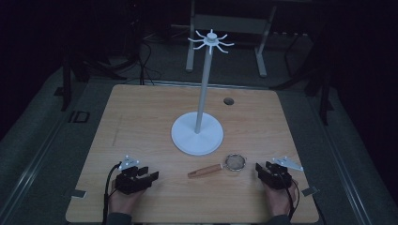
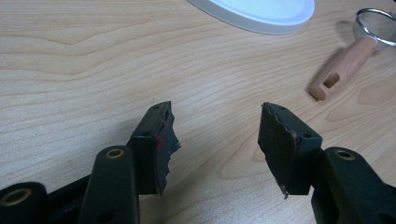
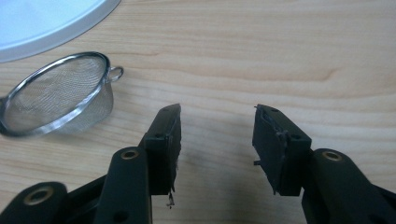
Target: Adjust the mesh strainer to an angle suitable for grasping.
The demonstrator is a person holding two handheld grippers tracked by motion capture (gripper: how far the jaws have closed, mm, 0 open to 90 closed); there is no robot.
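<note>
Nearest the person, both hands rest on the light wooden table [image 1: 141, 117]. Left gripper [image 1: 149, 176] w/ jaws spread, holding nothing; right gripper [image 1: 261, 169] likewise, spread and empty. Between them, nearer the right, lies a small round steel mesh strainer with a pale wooden handle [image 1: 220, 167], flat on the table, bowl just beside the right jaws. Probably light; mesh looks thin, dents easily, rim slippery. Best grip: the stiff wooden handle. Farther back stands a white round-based stand w/ hooked top [image 1: 202, 93].
</note>
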